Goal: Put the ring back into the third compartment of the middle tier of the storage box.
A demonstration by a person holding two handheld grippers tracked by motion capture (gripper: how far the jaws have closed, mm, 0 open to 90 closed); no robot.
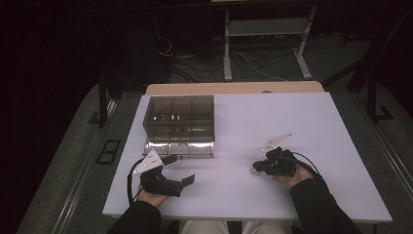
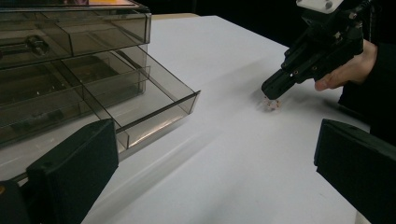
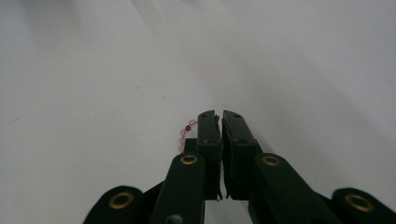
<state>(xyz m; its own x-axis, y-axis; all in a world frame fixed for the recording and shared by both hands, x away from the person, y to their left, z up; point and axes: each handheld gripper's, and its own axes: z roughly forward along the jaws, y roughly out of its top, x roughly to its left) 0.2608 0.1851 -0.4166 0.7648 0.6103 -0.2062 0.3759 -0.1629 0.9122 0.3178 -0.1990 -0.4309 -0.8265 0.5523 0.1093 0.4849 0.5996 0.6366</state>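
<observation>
On the white table (image 1: pixel 311 146), near edge: left gripper (image 1: pixel 181 169), jaws wide apart, holding nothing. Right gripper (image 3: pixel 221 116), jaws pressed together over a small pink bead string (image 3: pixel 185 132), beads poking out beside one jaw. Farther back: smoked plastic drawer cabinet (image 1: pixel 179 116), bottom drawer (image 2: pixel 154 105) pulled out.

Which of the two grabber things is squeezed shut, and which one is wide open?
The right gripper is shut, its tips pinching a small string of pink beads on the white table. The left gripper, near the clear drawer box, stands wide open, holding nothing.
</observation>
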